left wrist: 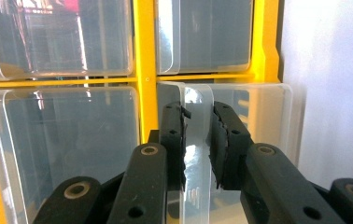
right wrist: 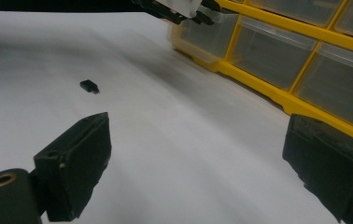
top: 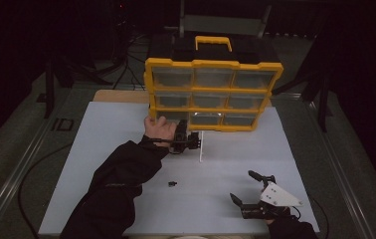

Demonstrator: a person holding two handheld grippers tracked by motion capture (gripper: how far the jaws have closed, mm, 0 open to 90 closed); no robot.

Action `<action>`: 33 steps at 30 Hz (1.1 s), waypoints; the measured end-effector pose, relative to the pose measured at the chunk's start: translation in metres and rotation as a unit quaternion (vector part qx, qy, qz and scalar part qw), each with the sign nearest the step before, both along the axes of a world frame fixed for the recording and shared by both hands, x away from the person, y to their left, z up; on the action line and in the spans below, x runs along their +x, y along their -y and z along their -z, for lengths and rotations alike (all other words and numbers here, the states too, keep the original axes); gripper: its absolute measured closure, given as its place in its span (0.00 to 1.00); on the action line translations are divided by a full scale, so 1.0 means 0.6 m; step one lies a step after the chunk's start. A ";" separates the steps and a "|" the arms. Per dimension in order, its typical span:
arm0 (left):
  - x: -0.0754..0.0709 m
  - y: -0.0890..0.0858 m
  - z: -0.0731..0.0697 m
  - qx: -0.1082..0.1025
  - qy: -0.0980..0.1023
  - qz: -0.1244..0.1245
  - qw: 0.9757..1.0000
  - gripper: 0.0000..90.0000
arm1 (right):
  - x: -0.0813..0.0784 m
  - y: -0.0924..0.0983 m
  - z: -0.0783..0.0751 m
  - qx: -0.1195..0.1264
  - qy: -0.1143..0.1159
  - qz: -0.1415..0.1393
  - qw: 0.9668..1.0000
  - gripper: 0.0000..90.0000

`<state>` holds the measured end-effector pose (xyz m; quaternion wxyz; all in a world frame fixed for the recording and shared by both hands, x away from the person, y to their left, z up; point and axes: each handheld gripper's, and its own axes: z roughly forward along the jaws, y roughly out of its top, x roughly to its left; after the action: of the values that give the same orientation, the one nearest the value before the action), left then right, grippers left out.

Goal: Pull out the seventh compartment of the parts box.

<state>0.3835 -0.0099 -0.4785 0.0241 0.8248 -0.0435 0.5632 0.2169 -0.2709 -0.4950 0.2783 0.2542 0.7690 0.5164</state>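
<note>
The left gripper (left wrist: 198, 135) points at the yellow plastic organiser cabinet with clear drawers (top: 213, 63), which stands upright at the far side of the white table sheet (top: 101, 149); its two black jaws are drawn narrow and clamp the front lip of the clear plastic drawer (left wrist: 263, 116) in the cabinet's lowest row, the lip standing upright between the pads with one pad pressed on each face; in the left gripper view that drawer sits slightly forward of the yellow frame, next to the cabinet's outer edge; in the high view the left gripper (top: 192, 140) sits just before the bottom row, the hand (top: 159, 128) behind it. The right gripper (top: 249, 189) rests near the sheet's near edge, well apart from the cabinet; its jaws stand wide with nothing between them; a small black part (top: 172, 183) lies on the sheet between the two arms.
</note>
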 end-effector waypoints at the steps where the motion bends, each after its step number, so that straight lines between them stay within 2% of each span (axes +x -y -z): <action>1: -0.001 0.000 0.000 0.000 0.000 0.000 1.000 0.85 | 0.000 0.000 0.000 -0.001 0.001 0.000 1.000 0.09; 23: -0.036 0.002 0.001 0.007 0.009 0.002 1.000 0.86 | 0.000 -0.001 -0.001 -0.001 0.001 -0.001 1.000 0.09; 33: -0.049 0.004 0.000 0.003 0.006 0.001 1.000 0.86 | 0.001 -0.001 0.000 -0.002 0.001 -0.001 1.000 0.09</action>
<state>0.3539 -0.0121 -0.4787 0.0216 0.8214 -0.0461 0.5680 0.2173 -0.2702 -0.4948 0.2790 0.2522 0.7699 0.5156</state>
